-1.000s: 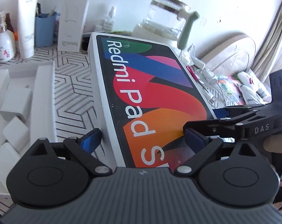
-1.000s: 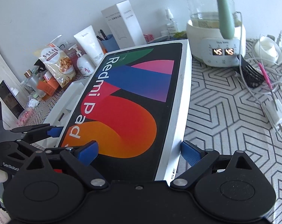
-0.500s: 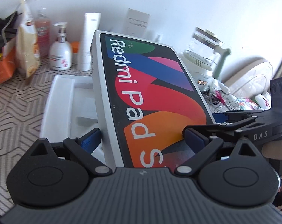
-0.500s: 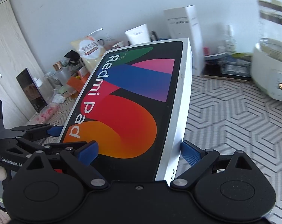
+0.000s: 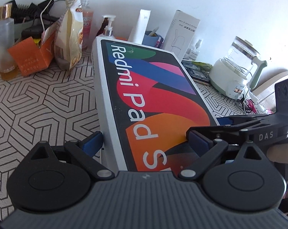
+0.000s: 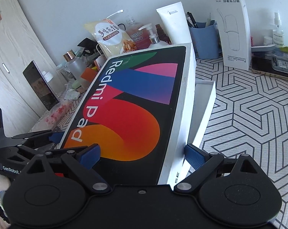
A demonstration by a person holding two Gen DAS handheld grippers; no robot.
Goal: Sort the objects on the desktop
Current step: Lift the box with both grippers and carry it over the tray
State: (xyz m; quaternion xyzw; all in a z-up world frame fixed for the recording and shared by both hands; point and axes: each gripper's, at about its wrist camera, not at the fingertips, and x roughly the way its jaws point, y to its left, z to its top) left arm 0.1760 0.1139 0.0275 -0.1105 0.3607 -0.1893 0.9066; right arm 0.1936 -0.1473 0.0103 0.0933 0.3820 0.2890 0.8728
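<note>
Swung leftward, Redmi Pad box (image 5: 155,103) sits clamped between both grippers' jaws.

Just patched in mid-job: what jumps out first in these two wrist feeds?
The colourful Redmi Pad box lid fills the middle of both views, gripped at its near end by the left gripper and the right gripper, one on each side. In the right wrist view the white box base shows just beyond the lid's right edge. Behind, along the wall, stand a snack bag, a pump bottle and a glass kettle.
</note>
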